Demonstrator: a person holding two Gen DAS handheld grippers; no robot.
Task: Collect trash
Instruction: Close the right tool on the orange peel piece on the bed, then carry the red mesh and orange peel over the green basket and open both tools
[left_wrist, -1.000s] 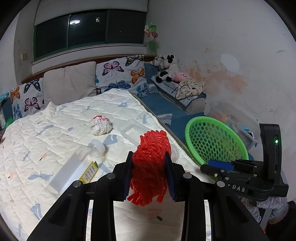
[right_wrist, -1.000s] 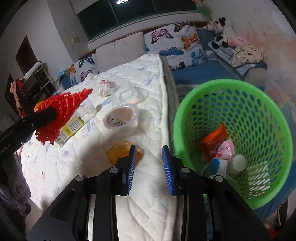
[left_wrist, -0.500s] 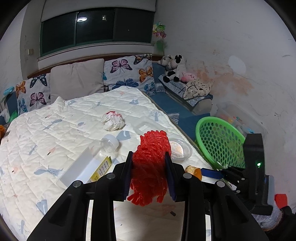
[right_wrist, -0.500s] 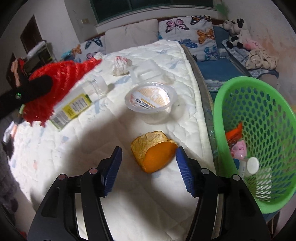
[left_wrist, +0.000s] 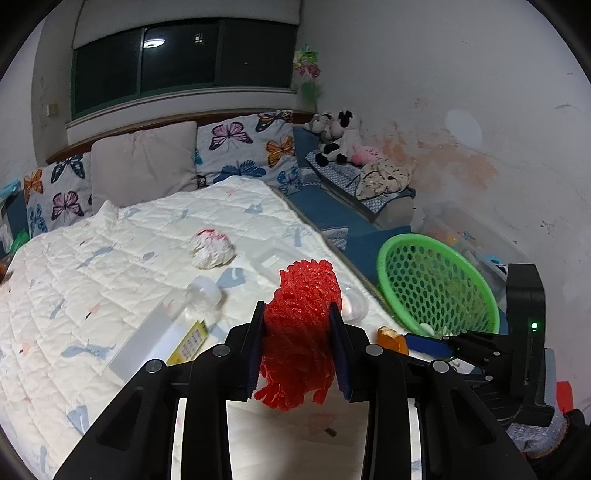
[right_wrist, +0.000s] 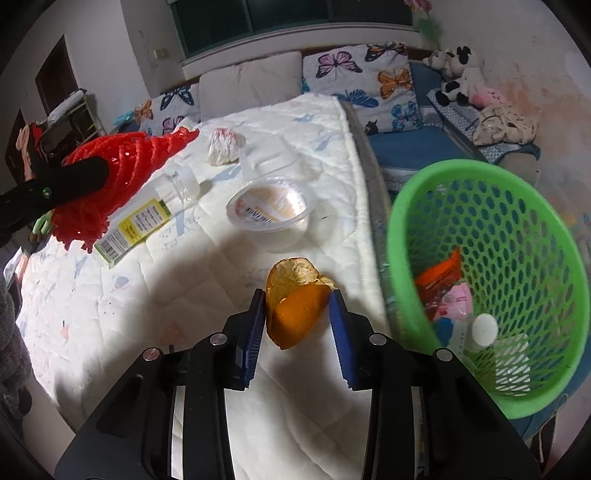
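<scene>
- Currently, a red mesh net (left_wrist: 300, 332) is clamped between the left gripper (left_wrist: 298, 350) pads.
- An orange peel (right_wrist: 297, 306) is pinched by the right gripper (right_wrist: 297, 332), beside the green basket (right_wrist: 436, 184) to its right.

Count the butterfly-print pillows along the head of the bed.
3. One butterfly pillow stands right of the plain pillow; two more stand left of it. Others may be hidden past the left edge.

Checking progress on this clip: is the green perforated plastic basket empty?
No, the green perforated plastic basket already holds an orange wrapper, a pink packet and a white-capped bottle.
</scene>
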